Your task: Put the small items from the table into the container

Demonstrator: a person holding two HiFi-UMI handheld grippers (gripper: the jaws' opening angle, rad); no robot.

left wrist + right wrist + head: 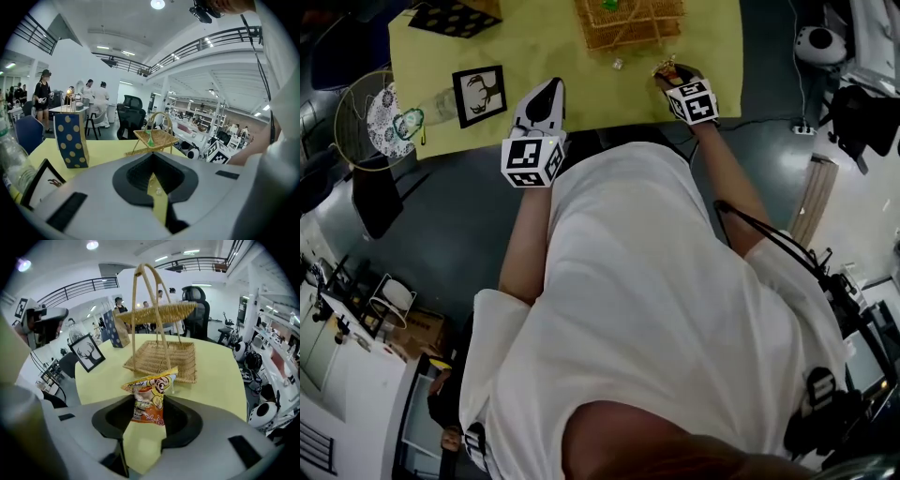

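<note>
**While the packet hangs in the right tongs, the basket waits at twelve o'clock**

Since the task's container is the wicker basket (140,365), the relation that matters is how it lies from the loaded hand. The right tongs (146,422) are closed on a snack packet (149,399). The packet is orange and yellow and stands upright between the pads. Its long axis runs along the jaw gap, its crimped top flares toward one o'clock, and its lower edge is clear of the yellow desk (220,380).

In the right gripper view the basket sits straight ahead at twelve o'clock, near but not touching, with its tall hoop handle rising over the packet. From the head view the basket (623,28) lies at about eleven o'clock from the right tongs (673,77), with the packet (667,68) at their tip. I judge that the packet has to travel forward and a little leftward over the near rim, and that it has to pass beside the handle, not under it.

The left tongs (152,180) are pressed together with nothing between them. They hang back near the desk's front edge (546,98), farther from the basket, which lies at one o'clock from them. A small clear item (618,64) rests on the desk between the two hands, just in front of the basket. It also shows through the left tongs' gap (158,191). A green item (150,138) already sits in the basket.
</note>
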